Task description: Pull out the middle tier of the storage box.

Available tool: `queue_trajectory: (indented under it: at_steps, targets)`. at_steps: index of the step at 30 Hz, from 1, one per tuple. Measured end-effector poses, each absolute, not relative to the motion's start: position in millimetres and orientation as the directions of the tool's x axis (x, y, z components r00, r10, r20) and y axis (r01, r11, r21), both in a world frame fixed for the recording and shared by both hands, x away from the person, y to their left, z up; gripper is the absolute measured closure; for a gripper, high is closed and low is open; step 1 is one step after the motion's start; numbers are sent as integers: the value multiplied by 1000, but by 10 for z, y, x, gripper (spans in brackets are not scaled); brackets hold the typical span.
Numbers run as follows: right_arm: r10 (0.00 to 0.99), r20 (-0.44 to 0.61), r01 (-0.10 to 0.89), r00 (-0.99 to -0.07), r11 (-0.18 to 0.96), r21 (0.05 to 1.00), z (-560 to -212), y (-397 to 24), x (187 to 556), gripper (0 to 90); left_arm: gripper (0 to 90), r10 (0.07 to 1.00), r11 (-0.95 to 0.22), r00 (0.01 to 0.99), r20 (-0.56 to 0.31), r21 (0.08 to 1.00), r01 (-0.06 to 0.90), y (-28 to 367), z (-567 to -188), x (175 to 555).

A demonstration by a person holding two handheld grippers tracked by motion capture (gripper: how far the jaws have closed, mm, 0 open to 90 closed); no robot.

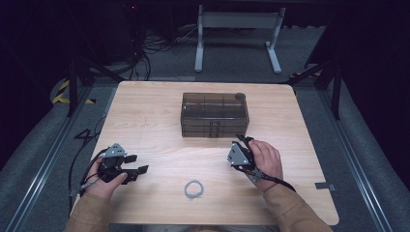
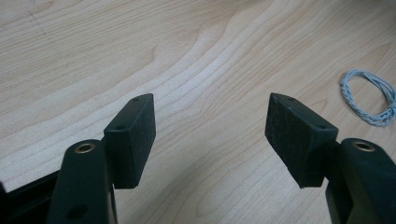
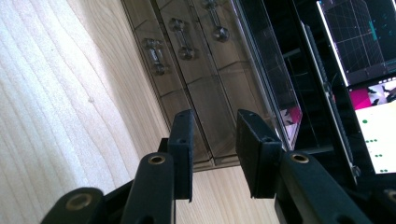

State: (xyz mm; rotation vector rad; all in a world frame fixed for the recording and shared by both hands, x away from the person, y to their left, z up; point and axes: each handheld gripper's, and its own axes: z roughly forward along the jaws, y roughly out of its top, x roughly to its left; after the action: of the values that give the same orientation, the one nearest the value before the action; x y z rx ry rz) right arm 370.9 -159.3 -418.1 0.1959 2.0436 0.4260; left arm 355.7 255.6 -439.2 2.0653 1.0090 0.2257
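Left gripper (image 2: 210, 135) fingers wide apart, empty; right gripper (image 3: 212, 154) narrower.

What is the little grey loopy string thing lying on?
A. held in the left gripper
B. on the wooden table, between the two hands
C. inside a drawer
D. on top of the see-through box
B: the grey string loop lies flat on the bare wooden table, near the person's edge, between the left gripper and the right gripper, and nothing is touching it.
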Motion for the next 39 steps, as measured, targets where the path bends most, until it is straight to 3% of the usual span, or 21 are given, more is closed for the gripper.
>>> queue_trajectory:
  at_steps: [39]
  targets:
    - [125, -895, -140, -429, 969, 203, -4423, -1072, 3828, 742, 346, 745, -344, 645, -171, 730, 591, 2640, -4403, 3477]
